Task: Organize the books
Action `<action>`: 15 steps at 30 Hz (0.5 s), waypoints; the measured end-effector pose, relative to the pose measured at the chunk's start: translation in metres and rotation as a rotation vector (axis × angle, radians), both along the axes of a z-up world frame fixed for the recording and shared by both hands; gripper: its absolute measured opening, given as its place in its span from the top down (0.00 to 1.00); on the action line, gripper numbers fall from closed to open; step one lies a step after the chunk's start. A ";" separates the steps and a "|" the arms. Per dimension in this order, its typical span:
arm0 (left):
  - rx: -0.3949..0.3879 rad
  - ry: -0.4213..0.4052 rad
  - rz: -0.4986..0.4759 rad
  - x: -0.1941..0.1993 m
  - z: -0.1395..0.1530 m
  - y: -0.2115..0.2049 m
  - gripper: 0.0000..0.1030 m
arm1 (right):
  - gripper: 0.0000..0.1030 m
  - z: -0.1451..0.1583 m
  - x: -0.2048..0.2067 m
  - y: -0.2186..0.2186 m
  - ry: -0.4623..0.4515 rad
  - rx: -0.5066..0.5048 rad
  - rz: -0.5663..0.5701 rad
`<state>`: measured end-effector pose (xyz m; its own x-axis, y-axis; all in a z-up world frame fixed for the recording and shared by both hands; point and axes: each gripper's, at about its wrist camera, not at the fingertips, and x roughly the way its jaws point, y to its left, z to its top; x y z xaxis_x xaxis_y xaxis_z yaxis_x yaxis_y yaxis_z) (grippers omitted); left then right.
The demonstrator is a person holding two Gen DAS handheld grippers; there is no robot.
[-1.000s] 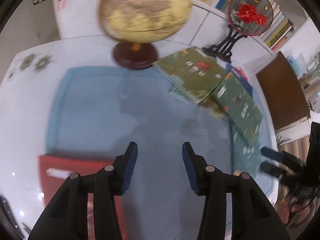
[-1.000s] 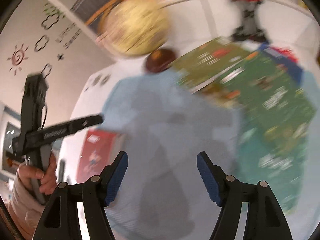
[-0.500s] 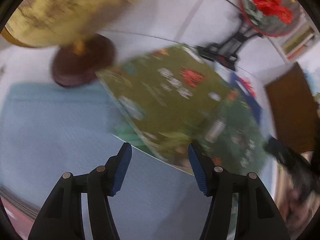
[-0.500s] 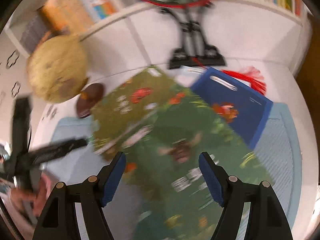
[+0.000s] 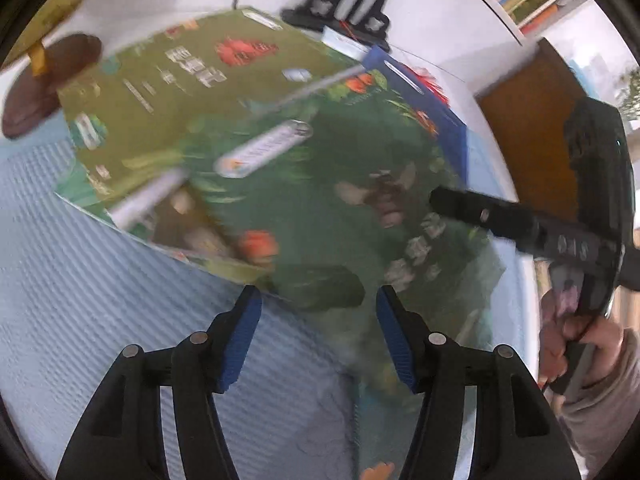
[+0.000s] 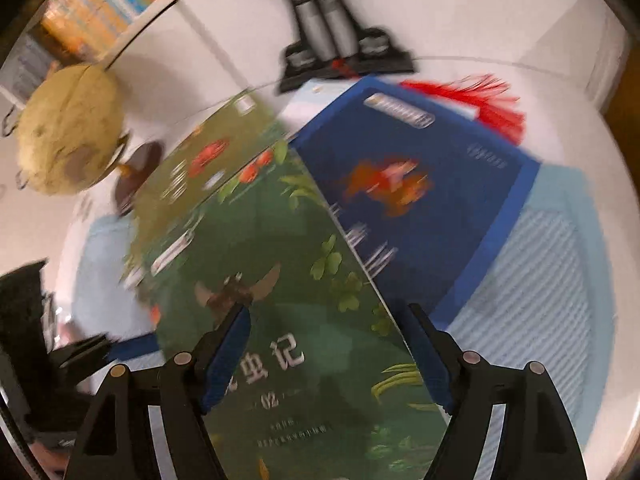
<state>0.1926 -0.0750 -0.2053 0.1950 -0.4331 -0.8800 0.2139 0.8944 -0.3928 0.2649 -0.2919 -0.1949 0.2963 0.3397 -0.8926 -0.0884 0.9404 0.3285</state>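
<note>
Globe (image 6: 68,128) shows only rightward; both claws (image 5: 318,312) (image 6: 324,328) are opening, empty.

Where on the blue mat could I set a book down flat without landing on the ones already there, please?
The light blue mat lies bare on the side toward the globe's brown base, short of the olive-green book. A smaller bare strip runs beside the dark blue book. Between them it is crowded: the dark green book overlaps both others.
</note>
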 end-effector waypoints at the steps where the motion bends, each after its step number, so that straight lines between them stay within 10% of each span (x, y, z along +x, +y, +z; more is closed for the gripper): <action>1: -0.004 0.009 0.008 -0.003 0.000 0.006 0.43 | 0.24 0.000 -0.009 0.005 0.010 0.027 0.016; 15: -0.087 0.101 0.026 -0.124 -0.004 0.094 0.44 | 0.18 -0.023 -0.180 0.024 0.149 0.460 -0.003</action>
<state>0.0688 0.0191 -0.2091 0.1195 -0.5043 -0.8552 0.1468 0.8609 -0.4872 0.0853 -0.2681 -0.2176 0.1783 0.7087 -0.6826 -0.0067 0.6945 0.7194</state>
